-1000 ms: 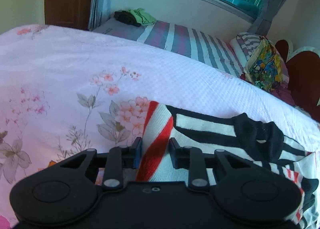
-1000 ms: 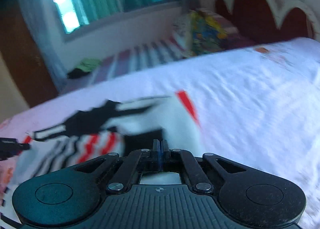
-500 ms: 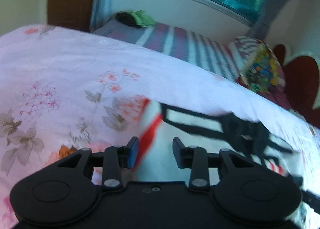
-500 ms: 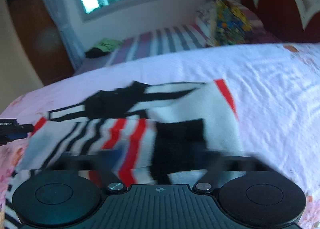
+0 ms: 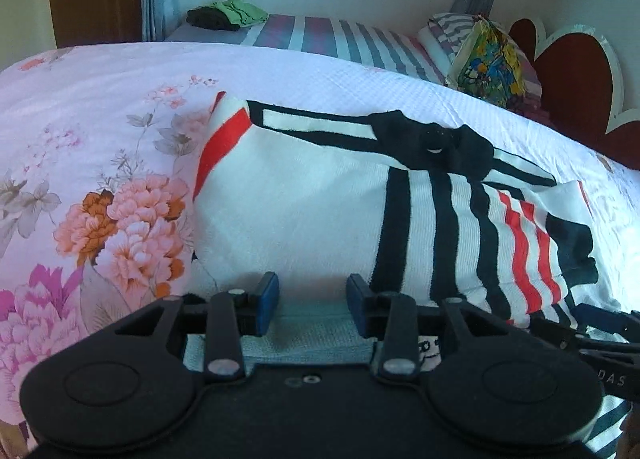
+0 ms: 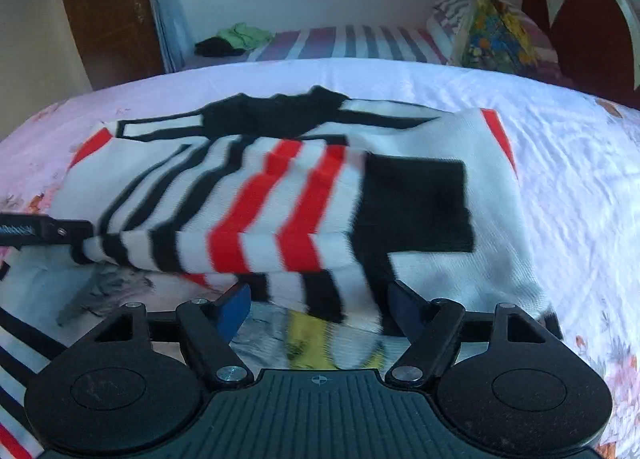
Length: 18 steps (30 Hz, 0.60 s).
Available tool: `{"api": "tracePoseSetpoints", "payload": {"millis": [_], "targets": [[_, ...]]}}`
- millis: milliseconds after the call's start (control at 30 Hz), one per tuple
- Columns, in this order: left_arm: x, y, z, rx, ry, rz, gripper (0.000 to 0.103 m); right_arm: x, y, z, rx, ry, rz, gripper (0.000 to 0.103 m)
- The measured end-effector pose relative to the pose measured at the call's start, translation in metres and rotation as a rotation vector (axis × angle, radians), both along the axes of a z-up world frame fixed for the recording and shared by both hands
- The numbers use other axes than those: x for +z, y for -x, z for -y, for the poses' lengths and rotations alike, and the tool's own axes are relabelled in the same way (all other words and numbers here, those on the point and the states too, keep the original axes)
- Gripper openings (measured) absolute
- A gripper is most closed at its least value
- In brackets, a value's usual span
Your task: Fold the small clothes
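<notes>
Left gripper (image 5: 312,301) part open and opening wider, pale cloth lying between its jaws, no pinch seen. Striped shirt (image 5: 320,199) spread on the flowered bedspread (image 5: 100,131) right ahead, one side flipped over the middle. Right gripper (image 6: 318,305) wide, closing, shirt edge between its jaws, not squeezed. First fold looks done; more folds and tidying left.

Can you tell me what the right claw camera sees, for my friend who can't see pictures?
A striped white, black and red shirt lies folded over on a pink bed cover. The right claw hangs over its near edge, its jaws closing, gripping nothing.
</notes>
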State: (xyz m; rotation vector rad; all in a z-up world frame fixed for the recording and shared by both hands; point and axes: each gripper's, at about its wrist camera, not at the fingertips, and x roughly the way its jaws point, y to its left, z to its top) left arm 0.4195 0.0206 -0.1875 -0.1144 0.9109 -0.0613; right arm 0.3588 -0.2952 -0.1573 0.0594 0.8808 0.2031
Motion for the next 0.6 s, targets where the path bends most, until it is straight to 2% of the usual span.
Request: {"api": "tracePoseSetpoints", "payload": {"millis": [33,167,267,400,500,600], "targets": [[0.001,0.002,0.000,0.005,-0.006,-0.002,0.037,0.002,0.002,0.002,-0.004,0.011,-0.001,0.075],[0.016,0.020,-0.002,0.016,0.014,0.008,0.036,0.022,0.019,0.013,-0.001,-0.054,0.014,0.075],[0.023,0.038,0.003,-0.004,0.030,0.003,0.036,0.034,0.040,0.006,0.046,-0.078,0.037,0.075],[0.022,0.064,0.020,-0.051,0.024,-0.011,0.036,0.034,0.063,-0.012,0.119,-0.089,0.036,0.075],[0.013,0.085,0.036,-0.093,-0.003,-0.028,0.036,0.026,0.074,-0.022,0.141,-0.094,0.017,0.048],[-0.002,0.096,0.045,-0.112,-0.027,-0.052,0.036,0.013,0.079,-0.026,0.157,-0.100,-0.018,0.048]]}}
